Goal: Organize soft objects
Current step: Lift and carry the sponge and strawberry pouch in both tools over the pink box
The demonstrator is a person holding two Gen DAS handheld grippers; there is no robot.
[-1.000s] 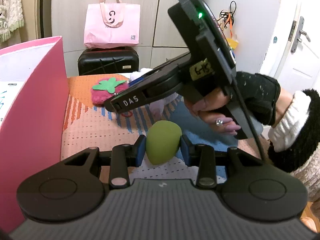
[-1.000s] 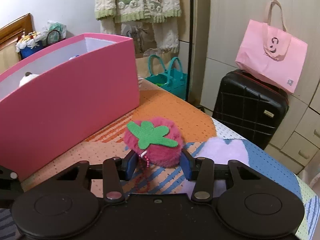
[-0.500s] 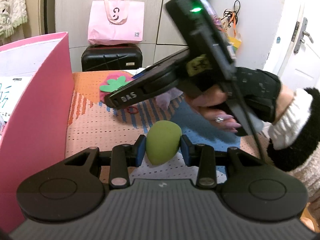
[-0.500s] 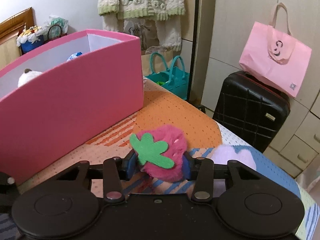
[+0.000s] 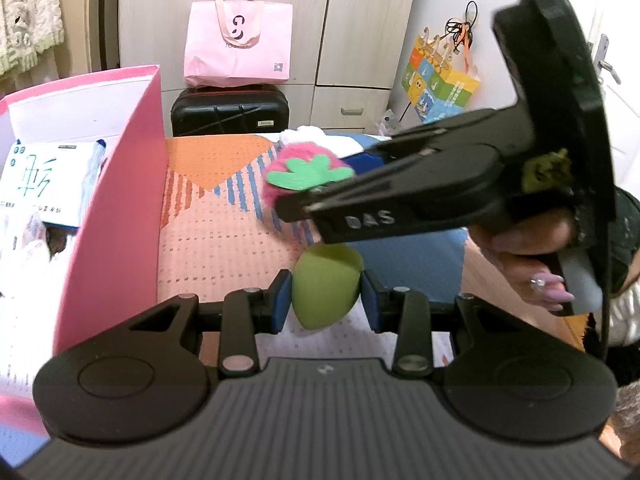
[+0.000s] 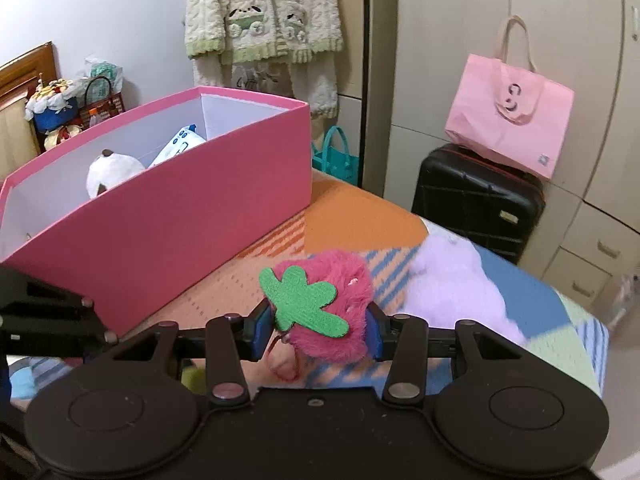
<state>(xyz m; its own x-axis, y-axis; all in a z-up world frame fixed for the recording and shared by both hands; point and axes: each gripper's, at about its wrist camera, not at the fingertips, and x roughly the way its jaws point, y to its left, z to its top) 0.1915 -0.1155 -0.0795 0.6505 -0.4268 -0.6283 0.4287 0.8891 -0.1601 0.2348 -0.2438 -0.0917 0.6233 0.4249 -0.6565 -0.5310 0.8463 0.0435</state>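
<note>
Both views sit low behind their own gripper fingers, close above the patterned desk (image 5: 224, 240). The left wrist view faces the cupboards across the desk, with the pink box (image 5: 120, 208) near on its left and the right gripper (image 5: 292, 208) crossing close from the right. The right wrist view faces the pink box's long side and the corner with the hanging sweater (image 6: 264, 20). Both show the box, the pink tote bag (image 5: 238, 40) and the black suitcase (image 6: 476, 204).
</note>
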